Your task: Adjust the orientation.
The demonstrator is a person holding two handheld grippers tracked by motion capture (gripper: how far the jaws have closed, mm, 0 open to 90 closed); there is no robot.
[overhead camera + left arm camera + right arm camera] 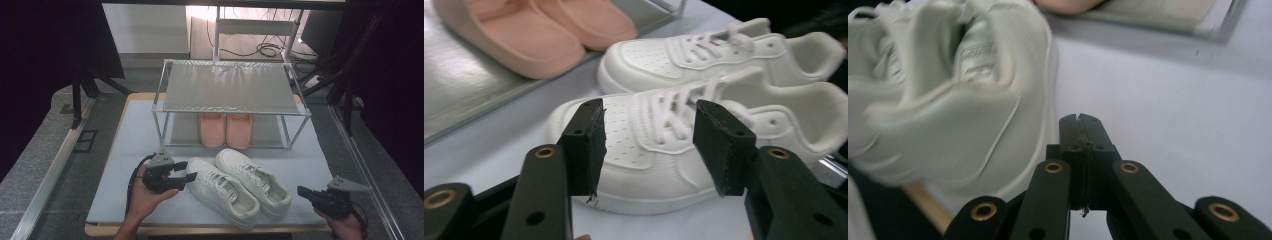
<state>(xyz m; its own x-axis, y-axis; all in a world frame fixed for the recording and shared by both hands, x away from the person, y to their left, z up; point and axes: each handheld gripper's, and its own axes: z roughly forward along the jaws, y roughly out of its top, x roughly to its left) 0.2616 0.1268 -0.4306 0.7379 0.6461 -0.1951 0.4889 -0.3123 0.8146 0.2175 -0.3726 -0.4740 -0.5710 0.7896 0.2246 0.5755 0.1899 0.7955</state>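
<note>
- The work in hand looks like putting the pair of white sneakers onto the shoe rack (231, 90); judged from how things lie, it has barely begun.
- Both sneakers sit on the desk (130, 145) in front of the rack, side by side, toes pointing toward 10 o'clock in the high view: the left sneaker (222, 191) and, just beside it at its 2 o'clock, the right sneaker (255, 181).
- A pair of pink slippers (225, 130) already occupies the rack's lower shelf; the top shelf is bare.
- The left hand-held gripper (186, 171) hovers at the toe of the left sneaker, at its 9 o'clock, jaws apart and framing the toe box without touching it.
- The right hand-held gripper (303, 191) waits at 3 o'clock of the sneakers, near the heels, jaws pressed together on nothing.
- Left to do: grasp each sneaker, lift it, and set it on a shelf.
</note>
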